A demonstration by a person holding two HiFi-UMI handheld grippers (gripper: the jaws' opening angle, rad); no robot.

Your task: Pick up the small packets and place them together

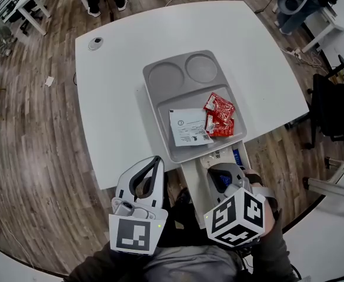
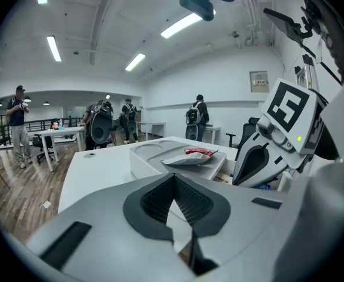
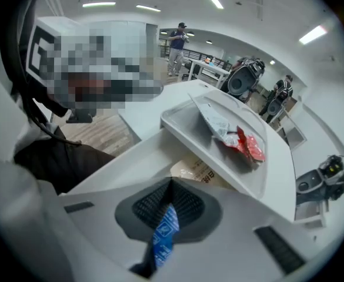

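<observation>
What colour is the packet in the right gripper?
The packet is blue with pale print; right gripper view.

- The right claw (image 3: 171, 192) sits at 6 o'clock, its dark ribbed jaws pressed together on a small blue foil packet (image 3: 164, 235) that hangs down between them.
- A pale grey plastic tray (image 3: 190, 110) lies tilted at 2 o'clock, partly over the edge of the white desk (image 3: 141, 116).
- In the tray, a crumpled white packet (image 3: 216, 122) touches red packets (image 3: 251, 147) at its 4 o'clock side.
- A tan printed packet (image 3: 198, 172) shows under the tray's near rim, just above the claw.
- A standing person (image 3: 179, 40) is far off at 12 o'clock.
</observation>
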